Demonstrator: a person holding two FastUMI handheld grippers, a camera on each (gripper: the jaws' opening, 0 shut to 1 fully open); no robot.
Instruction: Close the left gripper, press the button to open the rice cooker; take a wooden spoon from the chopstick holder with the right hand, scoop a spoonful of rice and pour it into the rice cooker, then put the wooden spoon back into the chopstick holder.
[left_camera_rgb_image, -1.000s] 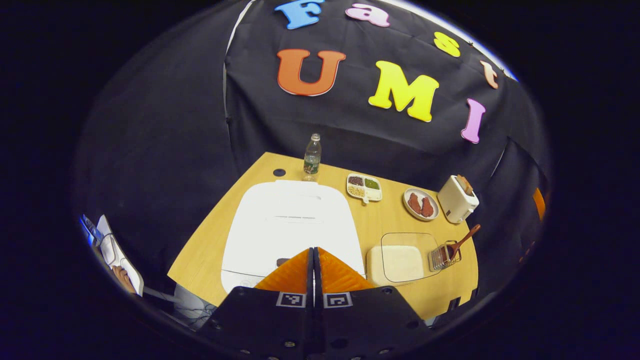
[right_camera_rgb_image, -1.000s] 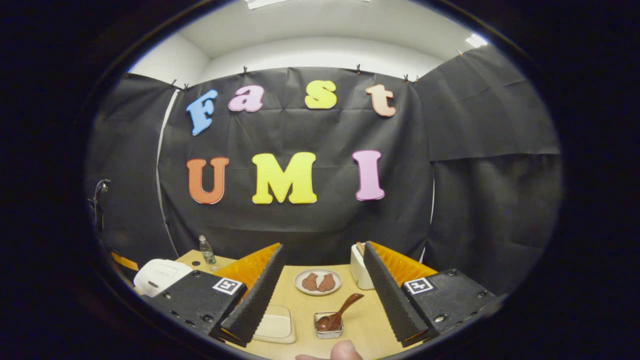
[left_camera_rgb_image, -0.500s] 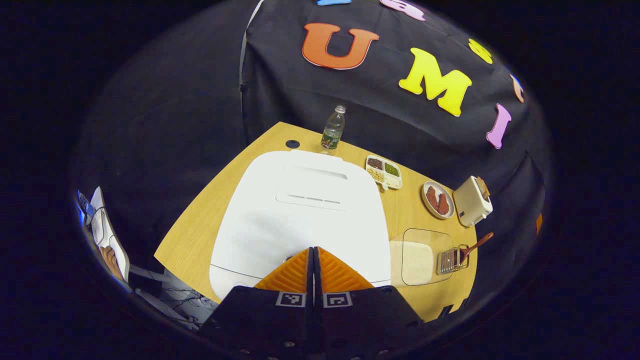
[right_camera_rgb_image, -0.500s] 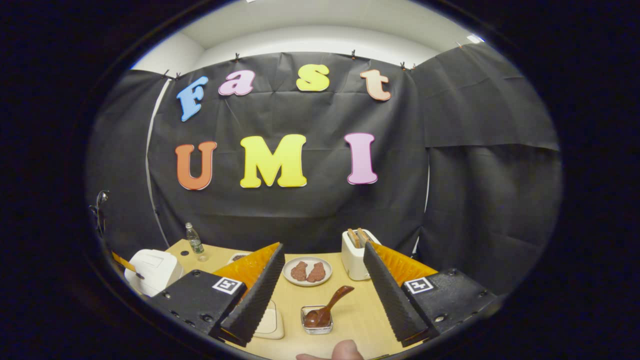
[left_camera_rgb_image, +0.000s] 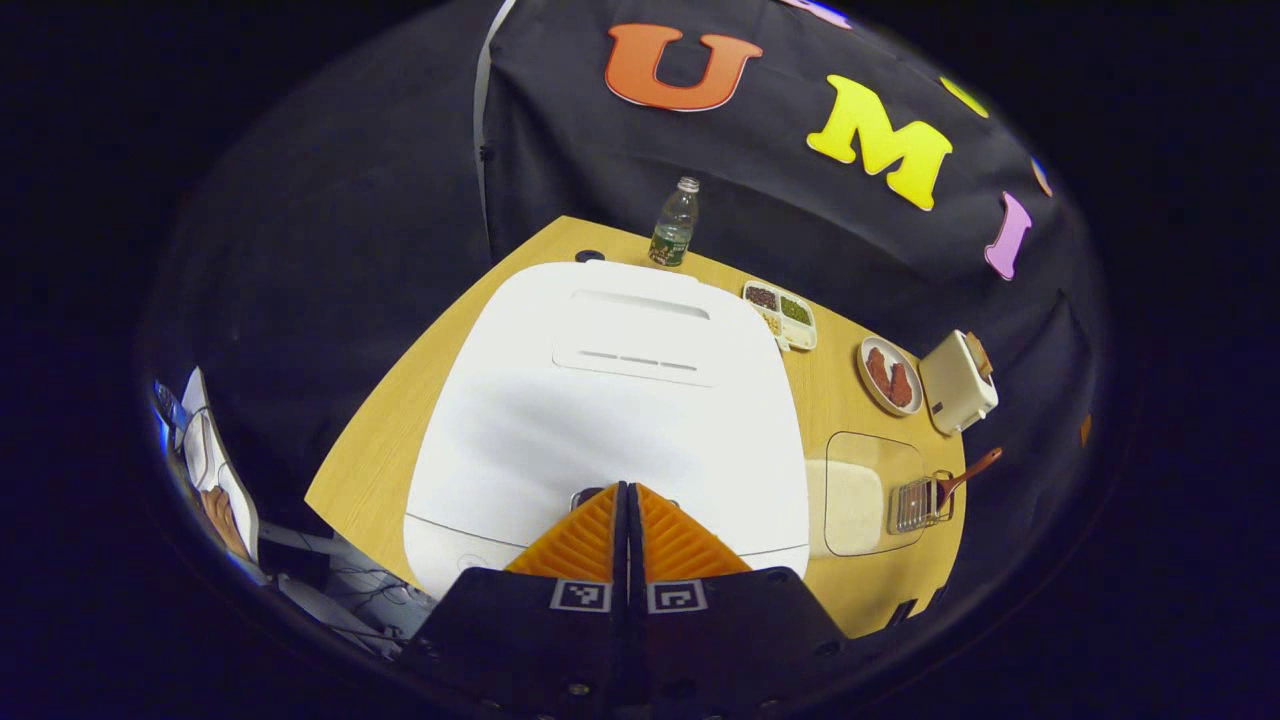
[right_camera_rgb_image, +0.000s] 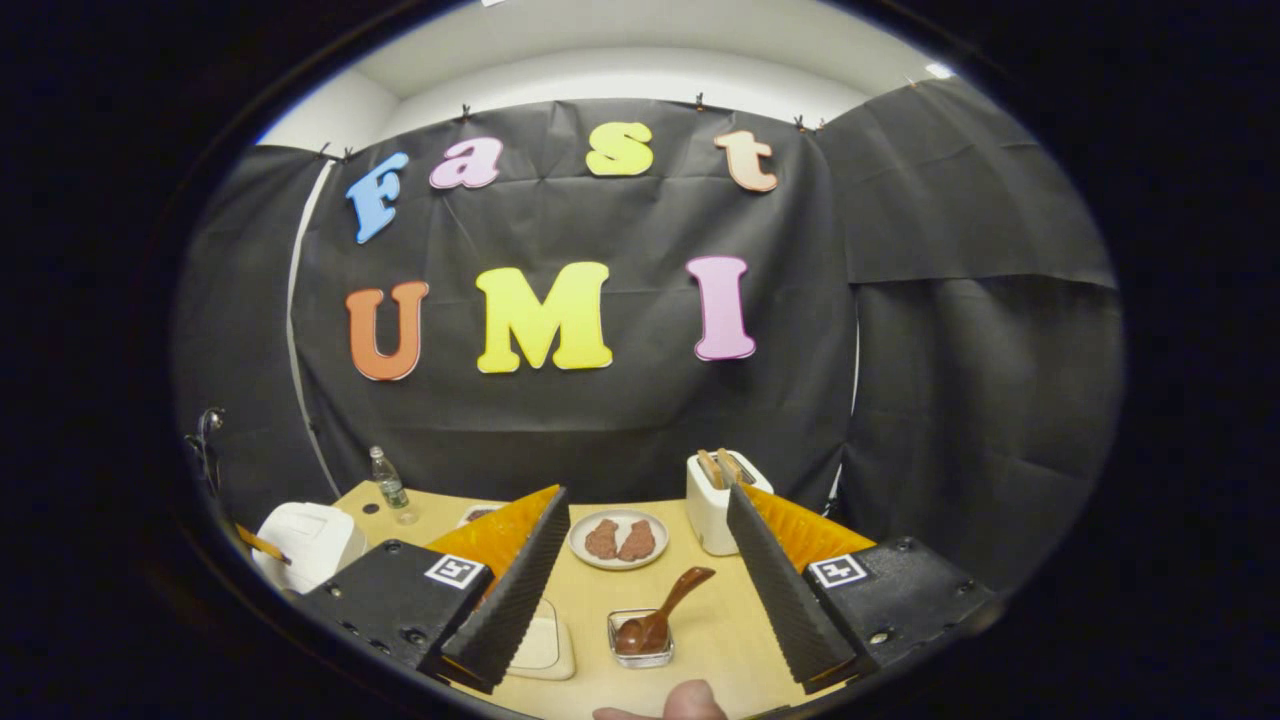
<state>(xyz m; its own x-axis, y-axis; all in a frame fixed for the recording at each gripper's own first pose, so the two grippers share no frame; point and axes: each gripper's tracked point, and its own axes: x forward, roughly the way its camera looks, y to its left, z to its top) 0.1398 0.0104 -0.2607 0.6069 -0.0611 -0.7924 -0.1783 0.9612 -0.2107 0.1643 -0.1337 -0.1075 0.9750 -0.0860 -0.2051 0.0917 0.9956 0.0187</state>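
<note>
Left gripper view: the left gripper (left_camera_rgb_image: 627, 488) points down at the white rice cooker (left_camera_rgb_image: 610, 400), which sits on the left part of the wooden tabletop (left_camera_rgb_image: 400, 440). Its fingers are pressed flat together with no gap, and their tips sit over a small button (left_camera_rgb_image: 590, 494) at the front edge of the cooker's lid; whether they touch it cannot be told. The lid is down. Behind the cooker a water bottle (left_camera_rgb_image: 675, 223) stands upright near the back edge. To the right of the cooker lie a divided dish (left_camera_rgb_image: 782, 313) of grains, then a plate (left_camera_rgb_image: 888, 375) with two reddish pieces, then a toaster (left_camera_rgb_image: 957, 381). Nearer the front, just right of the cooker, is a clear container of rice (left_camera_rgb_image: 850, 492), and beside it a metal holder (left_camera_rgb_image: 918, 503) with the wooden spoon (left_camera_rgb_image: 965, 473) leaning out to the right.

Right gripper view: the cooker (right_camera_rgb_image: 305, 541) shows at the far left, with the bottle (right_camera_rgb_image: 388, 482) behind it. The right gripper (right_camera_rgb_image: 648, 590) hovers above the tabletop (right_camera_rgb_image: 710, 630) with its fingers spread wide and nothing between them. In the gap between them are the plate (right_camera_rgb_image: 618, 540), the spoon (right_camera_rgb_image: 662, 615) standing tilted in the holder (right_camera_rgb_image: 640, 645), and the toaster (right_camera_rgb_image: 722, 490) behind the right finger. The rice container (right_camera_rgb_image: 545, 645) lies partly hidden behind the left finger. A fingertip (right_camera_rgb_image: 690, 702) of the person's hand shows at the bottom edge.
</note>
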